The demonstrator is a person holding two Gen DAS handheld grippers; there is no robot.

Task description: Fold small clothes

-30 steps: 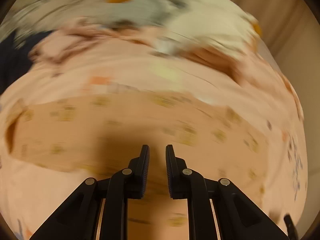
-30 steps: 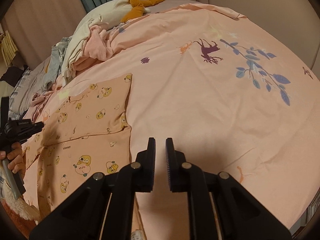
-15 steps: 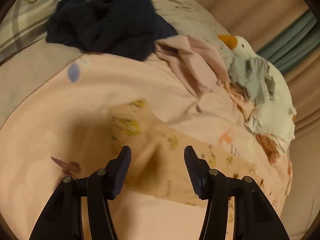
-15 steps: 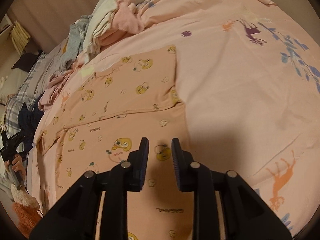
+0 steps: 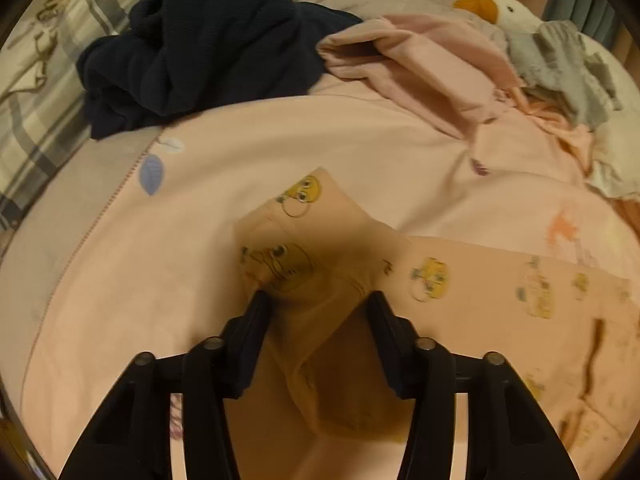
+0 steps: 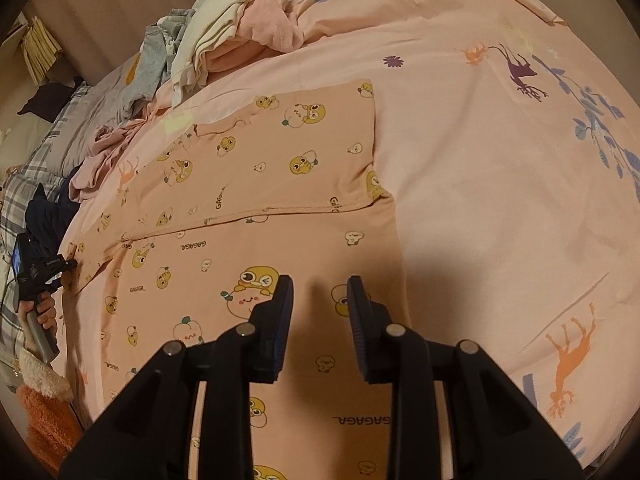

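My left gripper [image 5: 316,300]: jaws just narrowing, straddling raised corner of peach cartoon-print garment [image 6: 256,216], pads not pressing. My right gripper [image 6: 318,284]: jaws just widening, nothing between, above garment. Garment flat on pink duvet [image 6: 480,184]; clothes pile [image 6: 224,40] beyond garment.

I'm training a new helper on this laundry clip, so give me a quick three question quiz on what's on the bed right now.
1. True or false: the left gripper has fabric of the peach cartoon-print garment between its open fingers.
2. Which lies nearest the navy garment? A the plaid bedding B the purple deer print C the orange fluffy item
3. Fill in: the plush toy has an orange ____.

Key: 1 true. 2 A. 3 beak.
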